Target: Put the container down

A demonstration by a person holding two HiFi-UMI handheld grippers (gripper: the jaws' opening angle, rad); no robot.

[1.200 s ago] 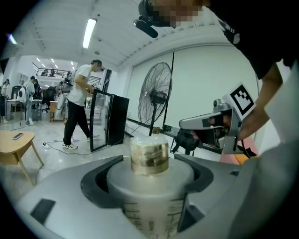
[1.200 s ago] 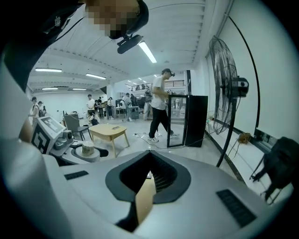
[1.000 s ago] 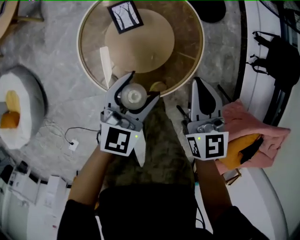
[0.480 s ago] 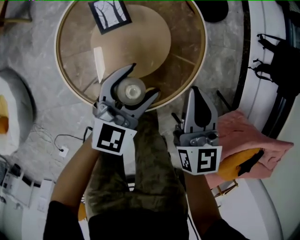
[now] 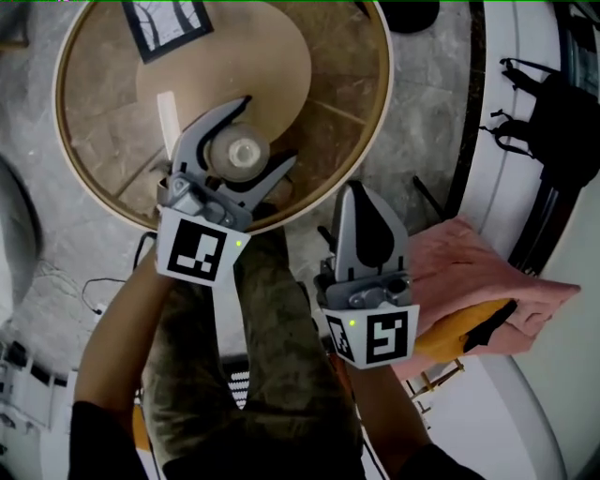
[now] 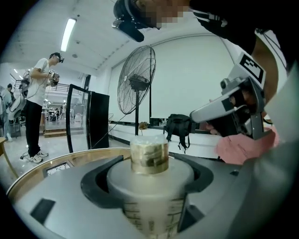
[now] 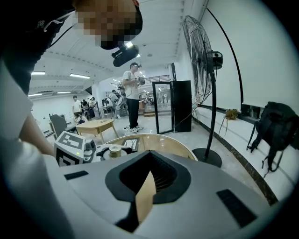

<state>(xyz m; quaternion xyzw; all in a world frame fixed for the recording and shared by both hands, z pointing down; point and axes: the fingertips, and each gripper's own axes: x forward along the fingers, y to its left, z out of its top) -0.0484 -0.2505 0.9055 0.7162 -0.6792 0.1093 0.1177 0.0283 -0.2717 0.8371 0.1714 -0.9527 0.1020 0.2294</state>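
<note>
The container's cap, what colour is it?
Shiny gold: the cap on the container shows best in the left gripper view.

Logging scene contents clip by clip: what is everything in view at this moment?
container: one, translucent with a tan cap, between the left gripper's jaws, above the table
round table: one, brown top, gold rim, under the left gripper
marker card: one, black and white, on the table's far side
cloth: one, pink, right of the right gripper, over something orange
backpack: one, black, by the white wall
standing fan: one, black, beyond the table
bystanders: several, far background
left gripper: grey, shut on the container
right gripper: grey, shut, empty
</note>
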